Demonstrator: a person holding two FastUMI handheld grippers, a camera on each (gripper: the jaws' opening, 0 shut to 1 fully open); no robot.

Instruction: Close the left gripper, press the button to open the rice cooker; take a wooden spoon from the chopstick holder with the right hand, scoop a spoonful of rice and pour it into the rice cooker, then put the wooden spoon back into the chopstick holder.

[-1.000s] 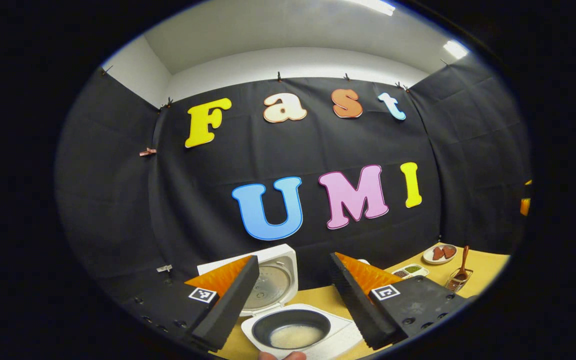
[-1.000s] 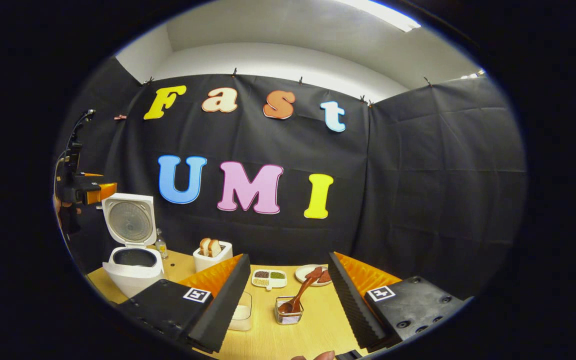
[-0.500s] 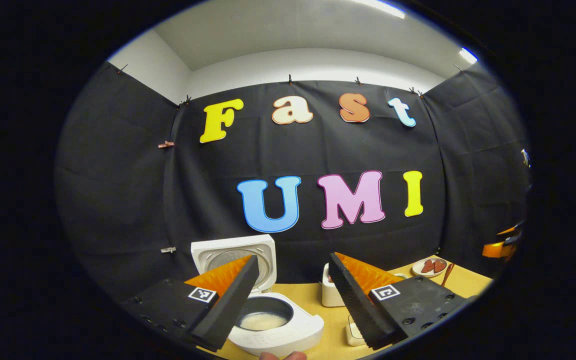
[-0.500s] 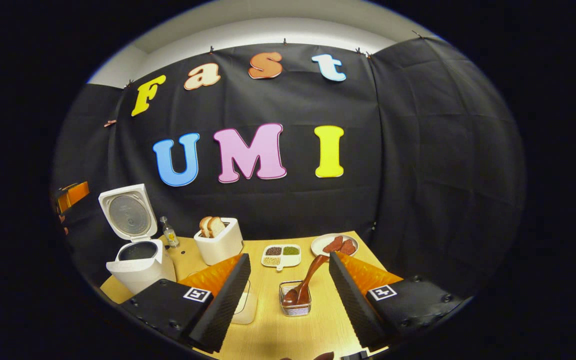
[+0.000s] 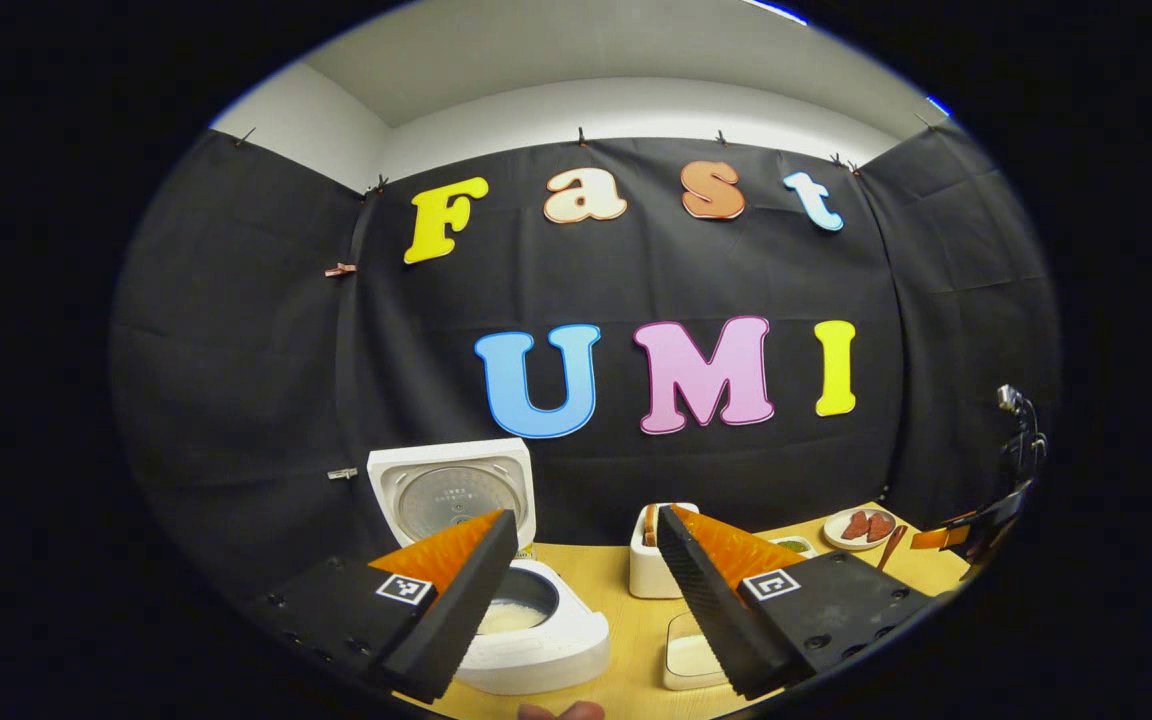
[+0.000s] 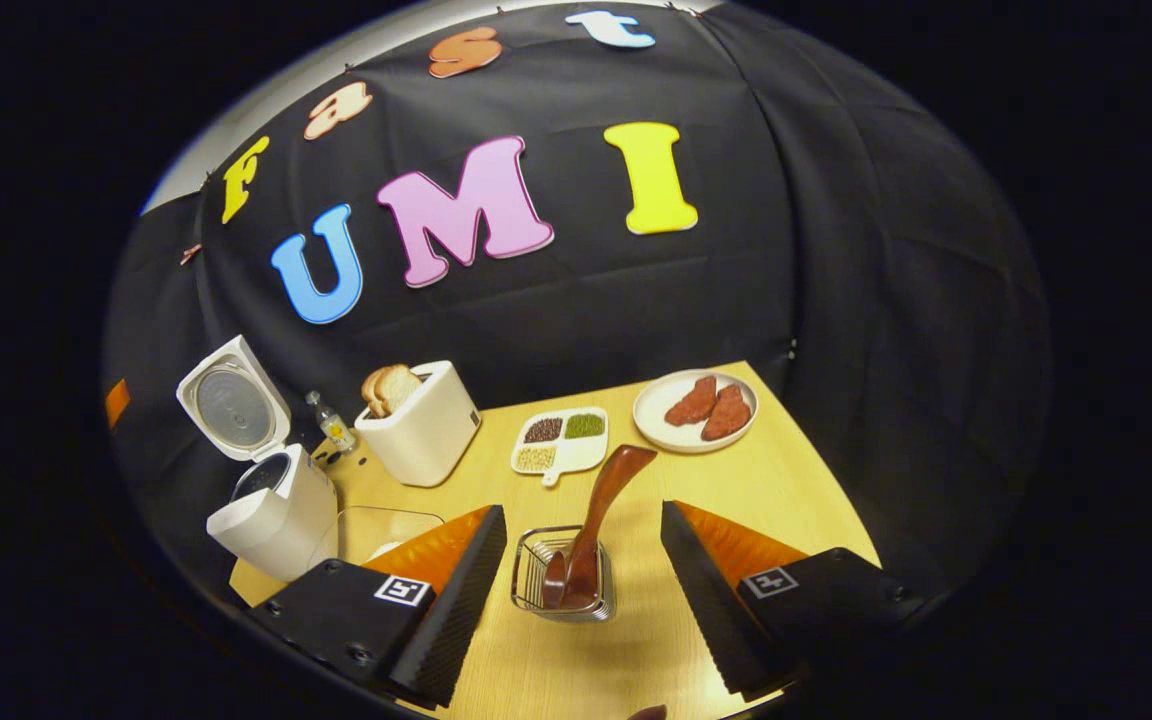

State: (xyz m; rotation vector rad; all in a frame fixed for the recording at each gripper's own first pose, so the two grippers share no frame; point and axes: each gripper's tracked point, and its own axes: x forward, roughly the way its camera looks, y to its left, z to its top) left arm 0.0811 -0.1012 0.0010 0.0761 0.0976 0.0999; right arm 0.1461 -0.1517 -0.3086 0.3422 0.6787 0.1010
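Note:
The white rice cooker point(image 5: 536, 640) stands open with its lid point(image 5: 451, 495) up and white rice in the pot. My left gripper point(image 5: 586, 520) hovers open in front of it, holding nothing. In the right gripper view the cooker point(image 6: 271, 505) is at the far left. The wooden spoon point(image 6: 608, 500) stands in the wire chopstick holder point(image 6: 536, 590), leaning up and to the right. My right gripper point(image 6: 584, 512) is open just above the holder, one finger on each side, touching neither spoon nor holder. A clear rice container point(image 6: 376, 522) sits partly behind its left finger.
A white toaster point(image 6: 421, 430) with bread, a small bottle point(image 6: 331, 425), a sectioned dish point(image 6: 561, 440) of grains and a plate point(image 6: 696, 410) of meat slices line the back of the wooden table point(image 6: 786, 480). The other gripper point(image 5: 981, 525) appears far right in the left gripper view.
The left gripper has drawn back from the cooker, which now looks smaller and lower. The right gripper has tipped down and moved in over the chopstick holder.

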